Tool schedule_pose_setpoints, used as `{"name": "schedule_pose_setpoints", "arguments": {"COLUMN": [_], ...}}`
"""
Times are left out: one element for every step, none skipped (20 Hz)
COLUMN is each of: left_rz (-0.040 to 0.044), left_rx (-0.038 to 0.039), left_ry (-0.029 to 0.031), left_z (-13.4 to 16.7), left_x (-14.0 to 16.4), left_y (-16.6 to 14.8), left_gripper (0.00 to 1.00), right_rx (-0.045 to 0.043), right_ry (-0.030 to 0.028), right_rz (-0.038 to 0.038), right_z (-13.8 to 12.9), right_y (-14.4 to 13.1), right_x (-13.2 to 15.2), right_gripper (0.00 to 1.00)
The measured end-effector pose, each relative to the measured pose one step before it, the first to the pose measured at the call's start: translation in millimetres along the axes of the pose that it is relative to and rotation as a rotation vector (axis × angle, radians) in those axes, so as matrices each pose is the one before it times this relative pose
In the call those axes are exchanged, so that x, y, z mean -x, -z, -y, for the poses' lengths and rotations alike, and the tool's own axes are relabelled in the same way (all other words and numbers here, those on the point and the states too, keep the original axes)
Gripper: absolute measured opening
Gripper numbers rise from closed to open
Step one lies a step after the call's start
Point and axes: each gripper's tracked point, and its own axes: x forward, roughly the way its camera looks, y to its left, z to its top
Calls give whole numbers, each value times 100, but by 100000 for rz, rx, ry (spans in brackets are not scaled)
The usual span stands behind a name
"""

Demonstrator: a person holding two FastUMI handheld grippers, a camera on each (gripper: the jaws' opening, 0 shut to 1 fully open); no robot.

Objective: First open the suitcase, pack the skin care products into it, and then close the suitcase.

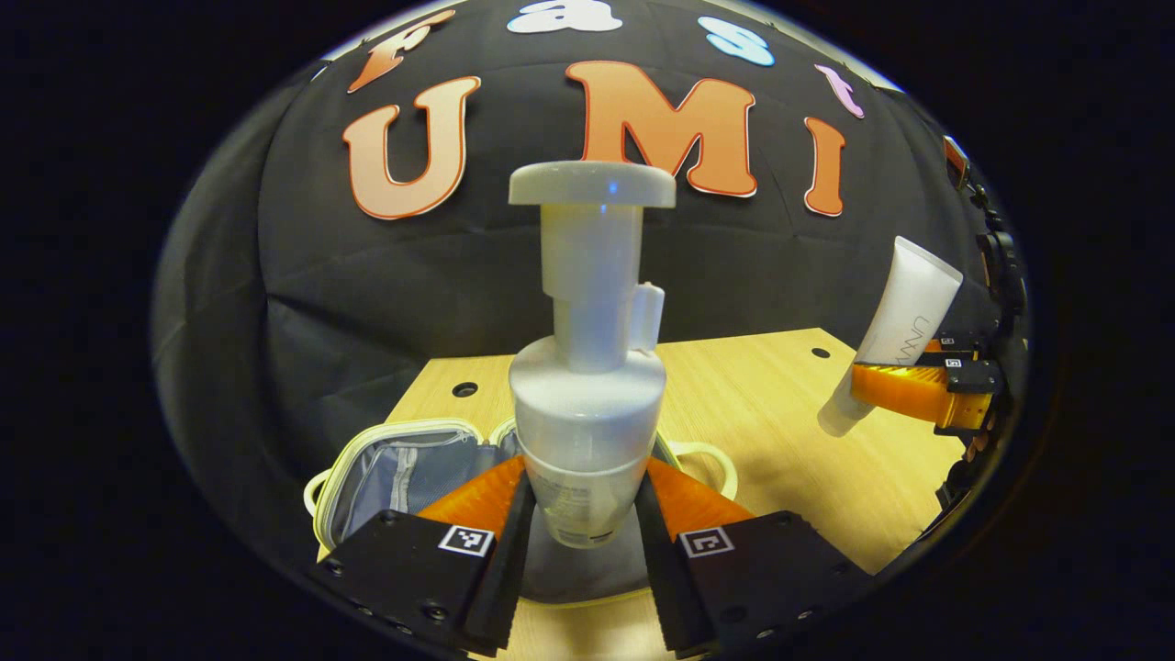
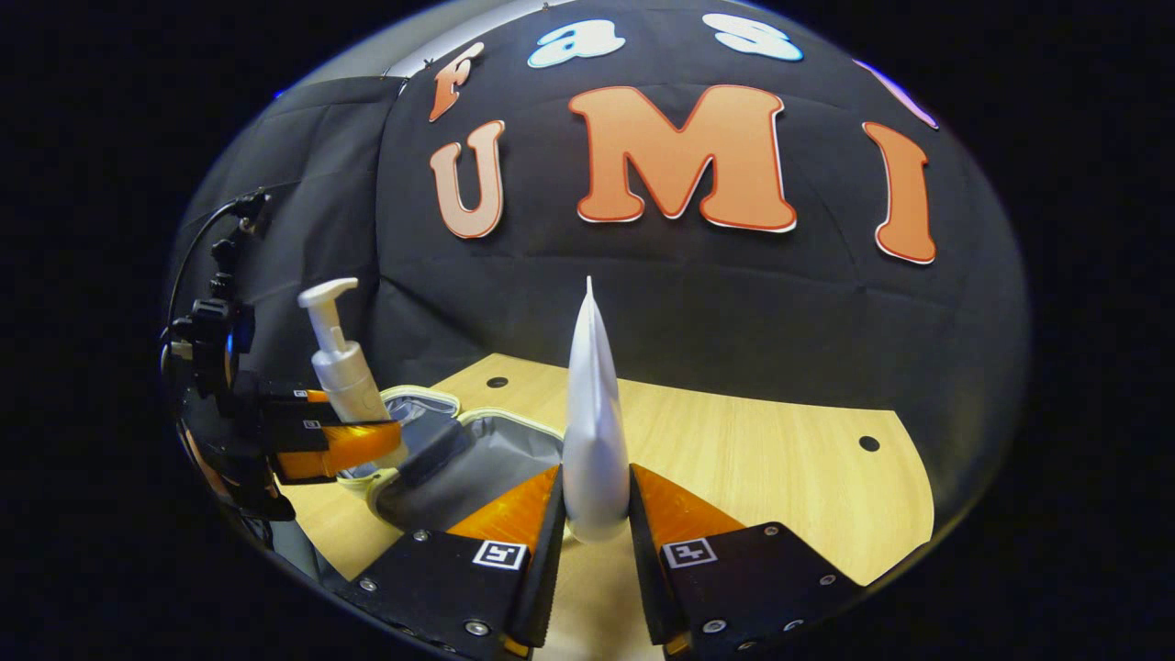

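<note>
Table [image 1: 780,413]: open suitcase [image 1: 404,468]; left gripper [image 1: 587,532] grips pump bottle [image 1: 587,367], right gripper [image 2: 595,523] tube [image 2: 595,413]

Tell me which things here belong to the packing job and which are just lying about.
Part of the job:
- pump bottle, held in the left claw
- tube, held in the right claw
- open suitcase

Just there:
- wooden table
- black cloth wall
</note>
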Motion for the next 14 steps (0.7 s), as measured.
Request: {"name": "schedule_pose_setpoints", "arguments": {"left_rz": [-1147, -1924, -2224, -2246, -2677, -2253, -2929, -2724, -3465, -2824, -4044, -2403, -2953, -2495], "left_rx": [118, -341, -518, 440, 803, 745, -2, -226, 424, 1118, 1088, -658, -946, -733], "left_ry": [1134, 1039, 725, 902, 1166, 939, 316, 249, 433, 911, 345, 117, -88, 785], "left_z": [-318, -285, -435, -287, -173, -139, -267, -401, -348, -285, -173, -209, -254, -107], "left_x": [-384, -440, -575, -482, -508, -497, -745, -824, -860, -729, -688, -640, -792, -463], "left_y": [526, 615, 891, 690, 717, 700, 584, 676, 674, 727, 493, 385, 412, 544], "left_gripper": [59, 59, 59, 59, 59, 59, 59, 59, 59, 59, 59, 59, 59, 59], "right_rx": [-634, -507, -687, -222, -106, -165, -748, -930, -827, -648, -512, -519, -580, -846], "right_ry": [-262, -24, -280, -283, -290, 25, -571, -59, -559, 296, -211, 656, -208, -83], "right_rz": [-512, -557, -1124, -912, -1070, -822, -1141, -897, -1001, -688, -972, -750, -1003, -876], "right_z": [-809, -640, -850, -585, -601, -565, -608, -499, -512, -380, -407, -436, -307, -272], "right_y": [325, 42, 242, 411, 269, 355, 337, 346, 187, 275, 215, 287, 261, 179], "right_x": [-409, -358, -656, -317, -531, -465, -475, -419, -525, -555, -533, -517, -451, -468], "right_gripper": [40, 40, 40, 40, 40, 40, 40, 40, 40, 40, 40, 40, 40, 40]}}
